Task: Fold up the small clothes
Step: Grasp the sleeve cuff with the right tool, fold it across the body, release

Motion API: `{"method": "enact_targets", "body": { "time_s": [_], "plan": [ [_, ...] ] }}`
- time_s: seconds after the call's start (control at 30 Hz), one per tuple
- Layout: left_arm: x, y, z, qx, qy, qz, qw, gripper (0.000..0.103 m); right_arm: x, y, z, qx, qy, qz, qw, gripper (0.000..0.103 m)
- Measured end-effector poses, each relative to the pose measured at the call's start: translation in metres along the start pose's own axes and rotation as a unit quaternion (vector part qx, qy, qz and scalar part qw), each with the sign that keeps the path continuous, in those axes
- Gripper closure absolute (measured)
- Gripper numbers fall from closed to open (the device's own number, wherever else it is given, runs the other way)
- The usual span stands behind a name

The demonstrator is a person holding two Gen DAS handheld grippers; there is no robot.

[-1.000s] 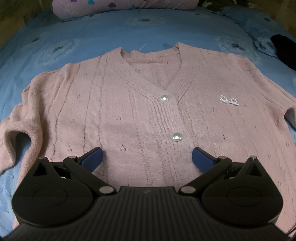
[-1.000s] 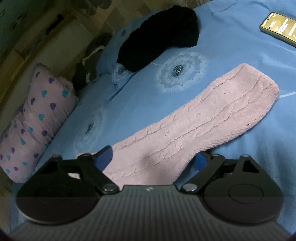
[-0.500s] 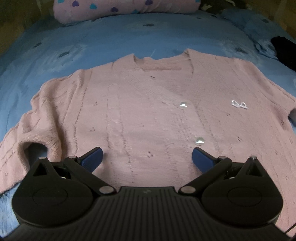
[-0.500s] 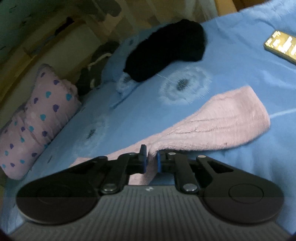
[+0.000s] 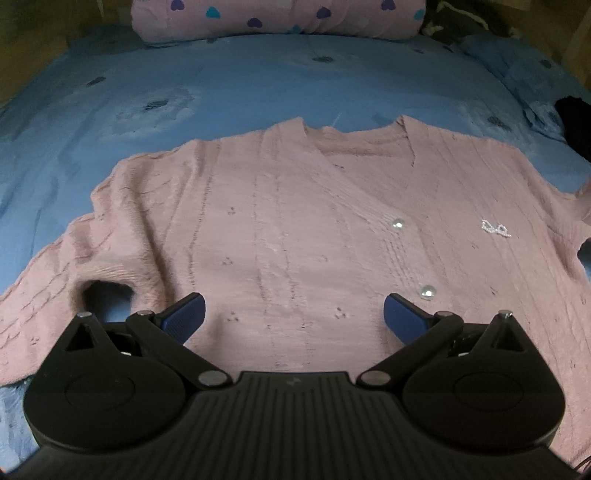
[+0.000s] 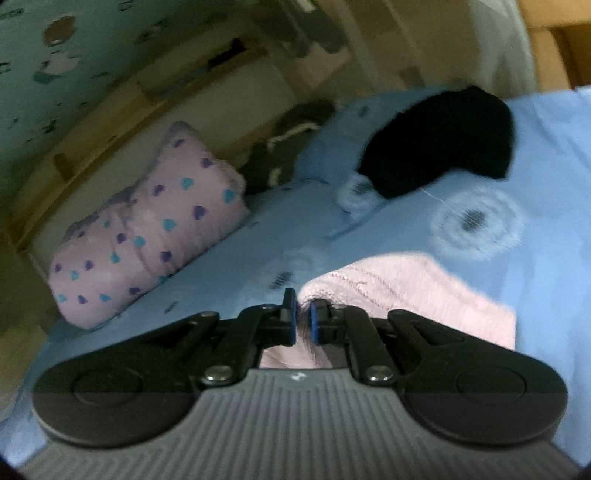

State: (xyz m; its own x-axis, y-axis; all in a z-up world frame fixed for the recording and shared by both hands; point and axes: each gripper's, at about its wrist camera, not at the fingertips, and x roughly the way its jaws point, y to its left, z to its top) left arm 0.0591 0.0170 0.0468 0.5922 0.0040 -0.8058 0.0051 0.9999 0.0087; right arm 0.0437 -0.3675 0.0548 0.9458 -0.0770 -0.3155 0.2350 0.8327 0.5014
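Moments earlier wide apart around the sleeve, the jaws of the right gripper (image 6: 303, 320) had just closed on the pink knit, and the sleeve (image 6: 402, 295), which a second before lay flat and stretched out on the blue bedsheet (image 6: 535, 155), now hung bunched from the pinch with its near part lifted clear. That suggested the first fold was under way, the sleeve about to be carried in over the body of the garment. To the left, the left gripper (image 5: 293, 319) hovered with its blue pads spread wide and nothing between them, having drifted toward the garment's other side so that the far sleeve (image 5: 55, 295) came further into view. The pink cardigan (image 5: 295, 229) lay face up and mostly flat in the middle of the bed, neckline toward the heart-print pillow (image 5: 277, 16), buttoned with two pearly buttons (image 5: 397, 223) and trimmed with a small sparkly bow (image 5: 496, 228). How much fabric the closed pads held was hard to judge, as the right view was blurred.
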Motion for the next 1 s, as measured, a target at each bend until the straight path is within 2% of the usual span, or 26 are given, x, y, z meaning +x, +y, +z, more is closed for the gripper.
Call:
{"method": "enact_targets", "body": {
  "time_s": [0.23, 0.3, 0.4, 0.47, 0.57, 0.67, 0.87, 0.93, 1.0],
  "plan": [
    [-0.008, 0.02, 0.0, -0.02, -0.007, 0.01, 0.9997, 0.0, -0.001, 0.062, 0.003, -0.061, 0.001, 0.069, 0.996, 0.093],
    [-0.009, 0.024, -0.001, -0.023, -0.009, 0.014, 0.9996, 0.0, -0.002, 0.086, -0.007, -0.092, 0.008, 0.098, 0.991, 0.093],
    [-0.012, 0.027, -0.004, -0.018, -0.013, 0.027, 0.9994, 0.0, -0.001, 0.12, -0.031, -0.157, 0.025, 0.146, 0.977, 0.093],
    [-0.012, 0.028, -0.005, -0.014, -0.014, 0.034, 0.9992, 0.0, 0.003, 0.141, -0.052, -0.195, 0.049, 0.172, 0.964, 0.093],
    [-0.013, 0.03, -0.007, -0.008, -0.016, 0.039, 0.9991, 0.0, 0.015, 0.158, -0.082, -0.216, 0.096, 0.198, 0.951, 0.093],
    [-0.014, 0.028, -0.007, 0.004, -0.022, 0.043, 0.9988, 0.0, 0.027, 0.166, -0.112, -0.219, 0.137, 0.2, 0.945, 0.093],
    [-0.014, 0.021, -0.004, 0.022, -0.033, 0.066, 0.9971, 0.0, 0.047, 0.161, -0.145, -0.196, 0.226, 0.212, 0.93, 0.09],
    [-0.014, 0.017, -0.003, 0.022, -0.033, 0.065, 0.9971, 0.0, 0.047, 0.156, -0.149, -0.189, 0.235, 0.216, 0.929, 0.083],
    [-0.013, 0.012, -0.001, 0.019, -0.035, 0.062, 0.9973, 0.0, 0.046, 0.154, -0.147, -0.177, 0.242, 0.228, 0.926, 0.058]
  ]
}}
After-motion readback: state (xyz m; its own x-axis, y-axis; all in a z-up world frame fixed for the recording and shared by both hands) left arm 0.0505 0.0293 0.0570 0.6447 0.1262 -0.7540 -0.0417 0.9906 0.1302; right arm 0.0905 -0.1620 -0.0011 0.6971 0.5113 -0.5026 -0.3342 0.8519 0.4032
